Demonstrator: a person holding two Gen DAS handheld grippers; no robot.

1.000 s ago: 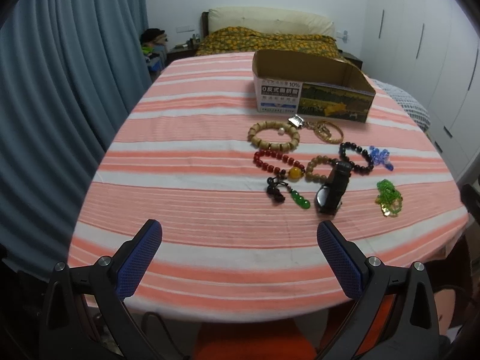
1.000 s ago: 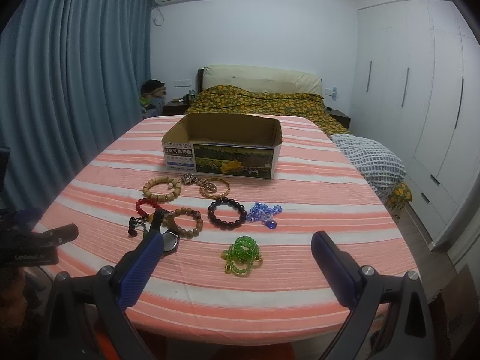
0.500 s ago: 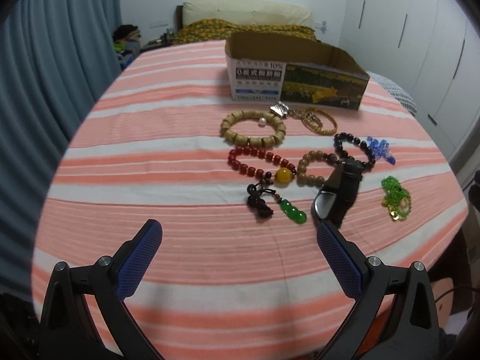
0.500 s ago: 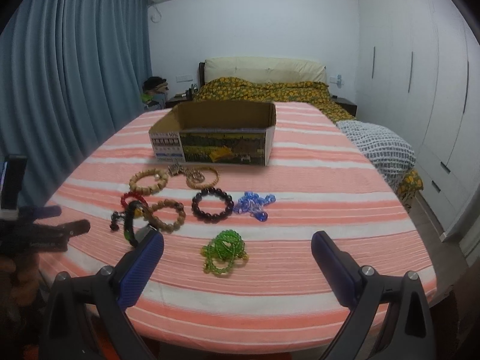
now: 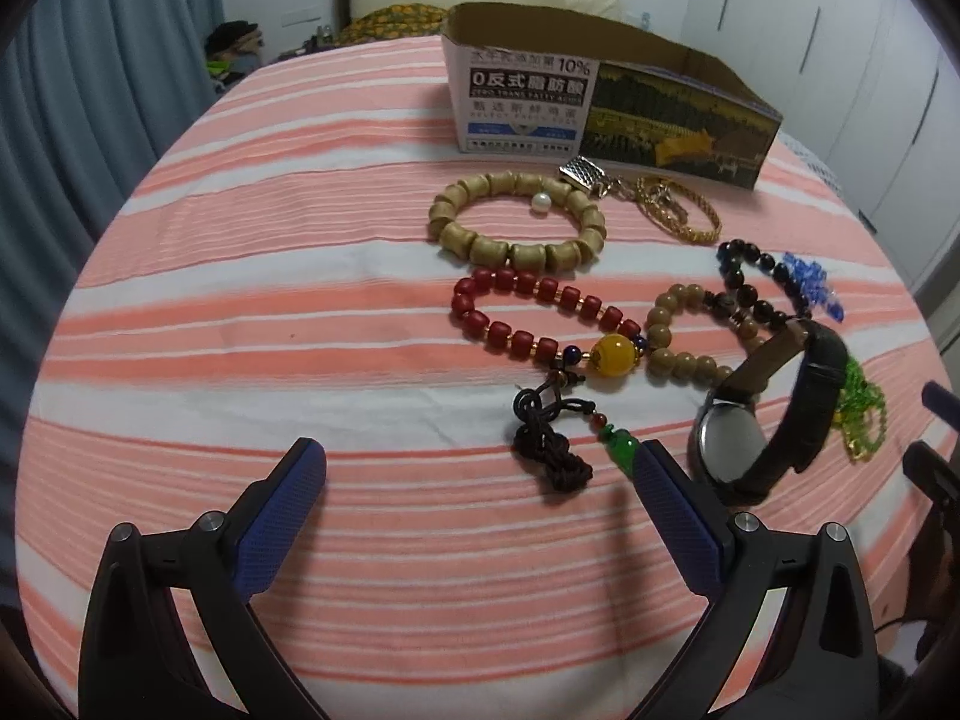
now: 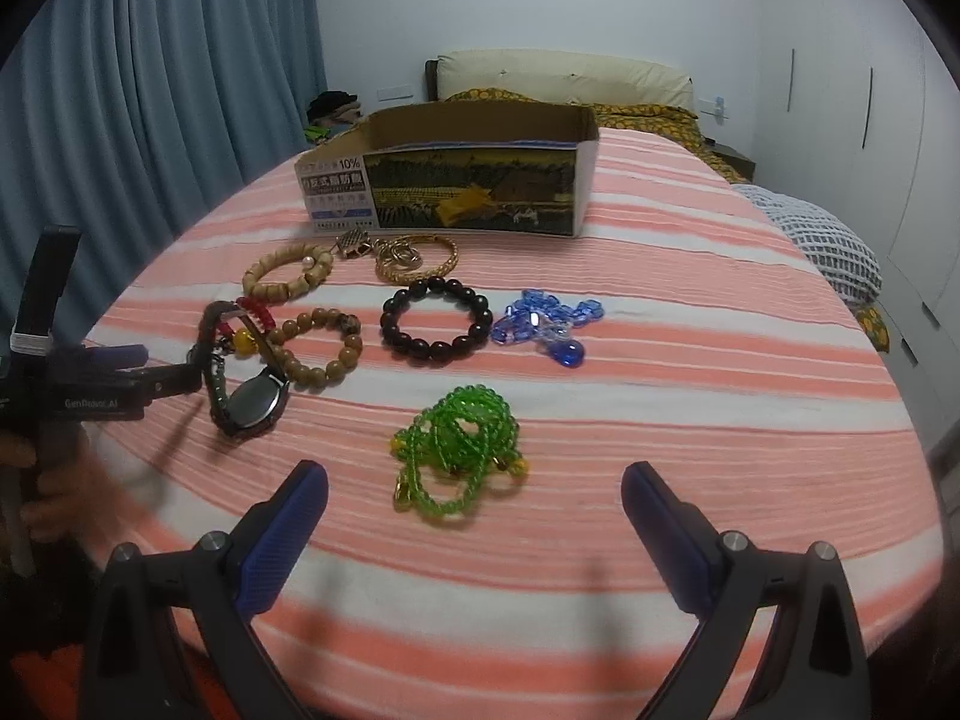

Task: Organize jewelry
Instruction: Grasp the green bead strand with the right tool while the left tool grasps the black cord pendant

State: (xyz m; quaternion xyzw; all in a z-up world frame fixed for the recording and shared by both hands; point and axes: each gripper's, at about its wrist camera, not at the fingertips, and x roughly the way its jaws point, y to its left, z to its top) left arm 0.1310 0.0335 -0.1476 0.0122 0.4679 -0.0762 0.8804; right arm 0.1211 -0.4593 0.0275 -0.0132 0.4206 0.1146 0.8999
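Both grippers, left (image 5: 480,480) and right (image 6: 474,492), hovered with fingers spread wide and empty; the light, limp tangle of green glass beads (image 6: 459,444) lay nearest on the striped tablecloth (image 6: 690,396), likely best pinched at its bunched centre.

Partly hidden behind the right finger of the left gripper (image 5: 480,480): green pendant (image 5: 624,447) and lower rim of the wristwatch (image 5: 762,420); beyond the fingers, inside of the cardboard box (image 6: 468,180) screened by its front wall; blurred, hand (image 6: 54,492) left of the right gripper (image 6: 474,504).
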